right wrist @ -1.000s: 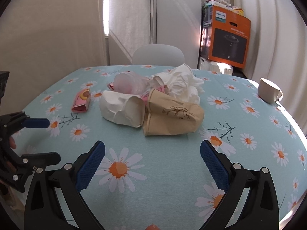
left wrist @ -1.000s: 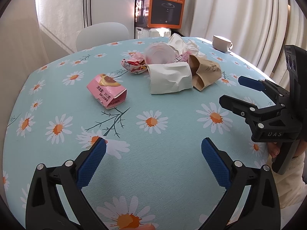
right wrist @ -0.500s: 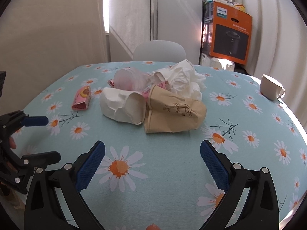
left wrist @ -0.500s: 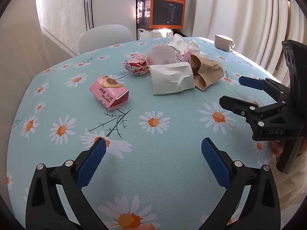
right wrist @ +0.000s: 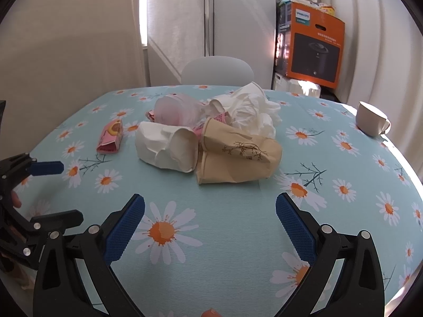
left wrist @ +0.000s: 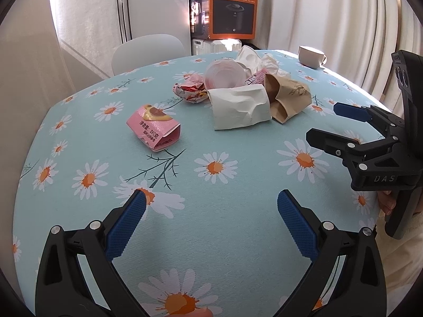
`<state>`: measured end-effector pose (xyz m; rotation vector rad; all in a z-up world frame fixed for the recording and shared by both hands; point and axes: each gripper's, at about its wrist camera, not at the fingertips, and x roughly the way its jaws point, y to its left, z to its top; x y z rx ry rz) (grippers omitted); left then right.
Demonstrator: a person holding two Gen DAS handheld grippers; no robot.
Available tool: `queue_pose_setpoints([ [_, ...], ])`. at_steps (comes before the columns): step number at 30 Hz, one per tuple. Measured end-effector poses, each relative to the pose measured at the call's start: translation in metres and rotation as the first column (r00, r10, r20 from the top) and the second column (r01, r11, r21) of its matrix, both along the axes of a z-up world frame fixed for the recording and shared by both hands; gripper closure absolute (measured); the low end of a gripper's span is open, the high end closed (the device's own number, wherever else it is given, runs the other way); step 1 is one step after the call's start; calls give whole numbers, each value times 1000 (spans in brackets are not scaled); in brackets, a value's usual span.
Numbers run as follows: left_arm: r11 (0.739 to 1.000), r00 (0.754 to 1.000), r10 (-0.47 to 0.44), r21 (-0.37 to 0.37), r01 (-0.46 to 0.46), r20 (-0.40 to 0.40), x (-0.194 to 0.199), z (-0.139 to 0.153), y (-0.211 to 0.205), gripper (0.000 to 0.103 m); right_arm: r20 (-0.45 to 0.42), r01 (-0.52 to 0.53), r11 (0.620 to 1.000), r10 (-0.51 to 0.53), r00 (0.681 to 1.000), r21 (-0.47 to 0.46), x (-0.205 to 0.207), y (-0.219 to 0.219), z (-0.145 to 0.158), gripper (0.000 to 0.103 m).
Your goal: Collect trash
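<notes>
Your left gripper (left wrist: 211, 208) gapes wide and empty; the pink carton (left wrist: 154, 127) lies at its eleven o'clock. Your right gripper (right wrist: 210, 211) is spread wide, empty too, crushed cups (right wrist: 208, 149) at twelve.

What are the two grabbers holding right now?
Nothing. The left gripper and right gripper are both open over the tablecloth, short of the crushed white cup and brown cup.

Sunlight is streaming between pale curtains (right wrist: 370, 52) onto white cupboard doors (right wrist: 208, 15), a white chair (right wrist: 217, 69) is standing behind the daisy-print table (right wrist: 238, 237), and an orange box (right wrist: 313, 55) is sitting in the corner.
</notes>
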<state>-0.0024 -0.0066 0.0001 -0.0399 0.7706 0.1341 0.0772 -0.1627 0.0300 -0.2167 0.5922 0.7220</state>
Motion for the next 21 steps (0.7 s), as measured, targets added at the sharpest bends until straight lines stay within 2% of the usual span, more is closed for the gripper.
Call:
queue_pose_setpoints([
  [21, 1000, 1000, 1, -8, -1, -7, 1, -2, 0, 6, 5, -8, 1000, 8, 1000, 4, -2, 0, 1, 8],
])
